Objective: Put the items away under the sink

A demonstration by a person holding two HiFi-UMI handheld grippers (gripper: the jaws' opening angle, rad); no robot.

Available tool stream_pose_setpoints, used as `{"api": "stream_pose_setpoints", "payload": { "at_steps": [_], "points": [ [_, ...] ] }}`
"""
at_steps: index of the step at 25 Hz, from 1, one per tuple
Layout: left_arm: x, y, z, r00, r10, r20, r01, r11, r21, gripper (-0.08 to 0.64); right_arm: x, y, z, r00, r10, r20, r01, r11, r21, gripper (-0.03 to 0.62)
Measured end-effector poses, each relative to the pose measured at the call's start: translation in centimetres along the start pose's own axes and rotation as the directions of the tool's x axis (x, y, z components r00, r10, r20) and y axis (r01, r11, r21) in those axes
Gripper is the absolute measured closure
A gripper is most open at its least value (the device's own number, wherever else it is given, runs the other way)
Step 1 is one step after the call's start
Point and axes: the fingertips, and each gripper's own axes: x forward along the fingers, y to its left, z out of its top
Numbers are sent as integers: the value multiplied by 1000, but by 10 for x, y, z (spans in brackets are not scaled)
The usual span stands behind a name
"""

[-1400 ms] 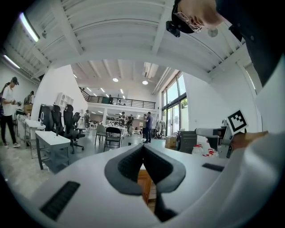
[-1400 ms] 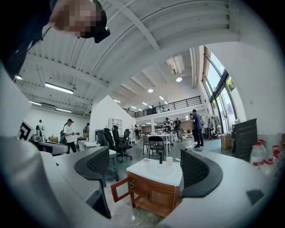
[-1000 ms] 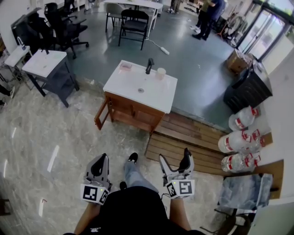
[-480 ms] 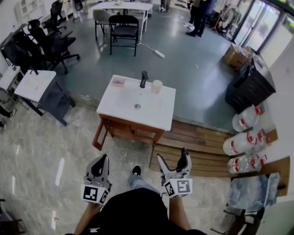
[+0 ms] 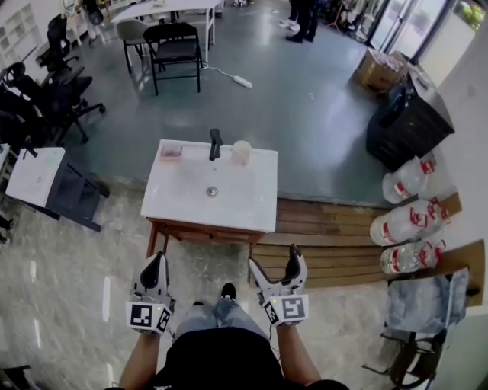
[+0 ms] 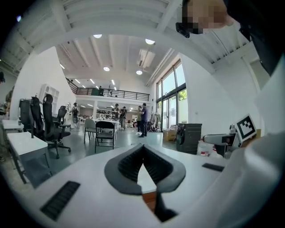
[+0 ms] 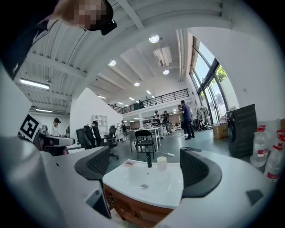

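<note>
In the middle of the head view, a white rectangular sink top (image 5: 229, 202) on a brown wooden cabinet (image 5: 200, 231), placed where two floors meet. Higher in the frame, smooth grey concrete floor (image 5: 305, 122). Lower and to the left, pale glossy marble-like tiles (image 5: 69, 259). Just right of the cabinet, a platform of brown wooden slats (image 5: 335, 228).

Along the far edge of the sink top, three things in a row, all resting on it:
- at the left, a small pink soap dish (image 5: 171, 151);
- in the middle, a black tap (image 5: 216, 143);
- just beside the tap on its right, a pale cream cup (image 5: 242, 151), upright.

At the lower centre, both grippers, well apart from the sink. Left gripper (image 5: 155, 260) with jaws pressed together at the tips, holding nothing. Right gripper (image 5: 273, 260) with jaws spread wide, nothing gripped, only the distant sink seen between them.

At the right edge, big clear water bottles with red labels (image 5: 408, 221) at the end of the platform, and above them a tall black cabinet (image 5: 404, 114). At the upper left, black office chairs (image 5: 57, 84). At the left edge, a small white table (image 5: 30, 175). At the very top, legs of standing people (image 5: 301, 19).
</note>
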Motion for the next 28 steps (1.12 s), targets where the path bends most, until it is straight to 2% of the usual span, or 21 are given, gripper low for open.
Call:
{"api": "stream_pose_setpoints", "payload": {
  "at_steps": [6,9,11,15,19,28],
  "points": [
    [80,11,-18,997,-76,-18,76,997,-1,554,63,-12,-39,997,-66,-48,66,998,9,109],
    [119,13,-35,996,-91,1,91,992,89,554,100,-23,-57,994,-94,-47,94,995,9,109],
    [143,13,-53,995,-105,-3,104,988,116,554,122,-32,-73,992,-118,-54,120,993,24,109],
    [193,18,-86,990,-131,-46,134,988,74,554,165,-50,-111,983,-162,-86,164,986,20,109],
    [244,26,-110,990,-122,-67,126,991,52,554,211,-73,-143,978,-182,-103,186,982,25,110],
    [313,38,-178,981,-141,-135,146,989,23,554,300,-114,-192,963,-209,-170,217,976,30,112]
  ]
}}
